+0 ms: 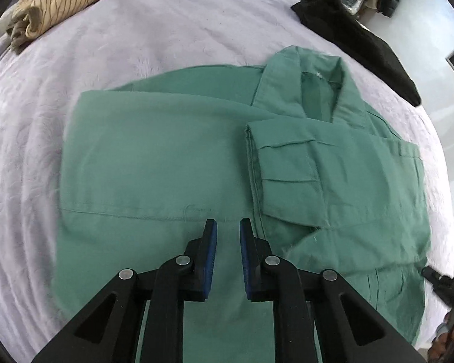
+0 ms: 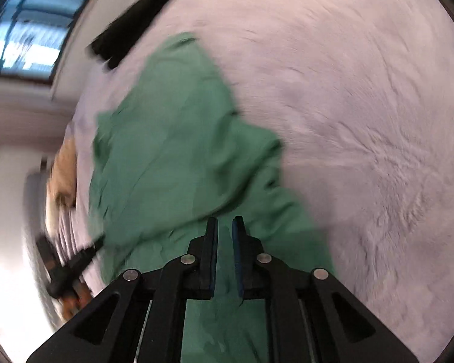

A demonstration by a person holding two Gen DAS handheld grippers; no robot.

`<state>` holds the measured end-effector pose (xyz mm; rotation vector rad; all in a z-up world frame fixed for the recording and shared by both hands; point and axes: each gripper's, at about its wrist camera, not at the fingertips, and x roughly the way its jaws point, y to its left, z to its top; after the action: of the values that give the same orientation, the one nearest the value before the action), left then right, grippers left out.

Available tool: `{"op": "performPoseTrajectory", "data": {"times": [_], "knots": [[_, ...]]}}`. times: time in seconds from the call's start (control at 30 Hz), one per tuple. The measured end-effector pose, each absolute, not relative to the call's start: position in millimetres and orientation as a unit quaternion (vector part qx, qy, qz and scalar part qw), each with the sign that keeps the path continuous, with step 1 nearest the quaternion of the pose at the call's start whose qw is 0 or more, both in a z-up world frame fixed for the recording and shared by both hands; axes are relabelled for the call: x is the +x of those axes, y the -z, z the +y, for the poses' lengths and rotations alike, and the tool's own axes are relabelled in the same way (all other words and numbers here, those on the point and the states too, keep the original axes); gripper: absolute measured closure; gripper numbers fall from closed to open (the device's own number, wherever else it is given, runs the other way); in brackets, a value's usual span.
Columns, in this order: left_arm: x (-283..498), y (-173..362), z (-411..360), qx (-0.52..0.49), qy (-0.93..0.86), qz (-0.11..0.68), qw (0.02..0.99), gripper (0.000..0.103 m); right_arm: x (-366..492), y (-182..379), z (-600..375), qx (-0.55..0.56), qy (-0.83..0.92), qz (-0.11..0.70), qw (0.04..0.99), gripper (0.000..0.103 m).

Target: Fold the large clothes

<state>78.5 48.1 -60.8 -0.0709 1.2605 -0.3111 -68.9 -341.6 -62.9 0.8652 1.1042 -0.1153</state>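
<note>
A large green collared shirt [image 1: 166, 163] lies partly folded on the pale lilac bed cover [image 1: 172, 36], its collar [image 1: 320, 90] at the far right and a cuffed sleeve [image 1: 287, 175] folded across its front. My left gripper [image 1: 228, 227] hovers over the shirt's near part, its jaws a little apart with nothing between them. In the blurred right wrist view the same shirt [image 2: 172, 151] lies bunched on the bed cover [image 2: 363, 121]. My right gripper [image 2: 225, 227] is over its near edge, jaws slightly apart; green cloth shows in the gap, and I cannot tell whether it is pinched.
A striped beige garment [image 1: 63, 3] lies crumpled at the far left of the bed. A black garment [image 1: 357, 39] lies at the far right edge, also in the right wrist view [image 2: 130, 24]. The other gripper [image 1: 448, 284] shows at the lower right.
</note>
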Motion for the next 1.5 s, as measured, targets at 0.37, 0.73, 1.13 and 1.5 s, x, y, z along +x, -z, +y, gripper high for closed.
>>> {"op": "performPoseTrajectory", "data": {"times": [0.37,0.73,1.13,1.5], "knots": [[95.3,54.3,-7.6,-0.024,0.173,0.563,0.808,0.086,49.6,32.4,-355.3,0.267,0.082,0.494,0.823,0.069],[103.4,78.2,-25.7,-0.014,0.151,0.574,0.804,0.086,97.8,92.2,-425.0,0.404,0.080,0.497,0.764,0.100],[104.9,75.9,-38.0,0.074,0.134,0.553,0.819,0.086,84.2,74.6,-414.5,0.306,0.135,0.511,0.792,0.098],[66.0,80.0,-40.8,0.054,0.158,0.576,0.801,0.086,3.9,69.3,-346.3,0.232,0.066,0.566,0.788,0.098]]}}
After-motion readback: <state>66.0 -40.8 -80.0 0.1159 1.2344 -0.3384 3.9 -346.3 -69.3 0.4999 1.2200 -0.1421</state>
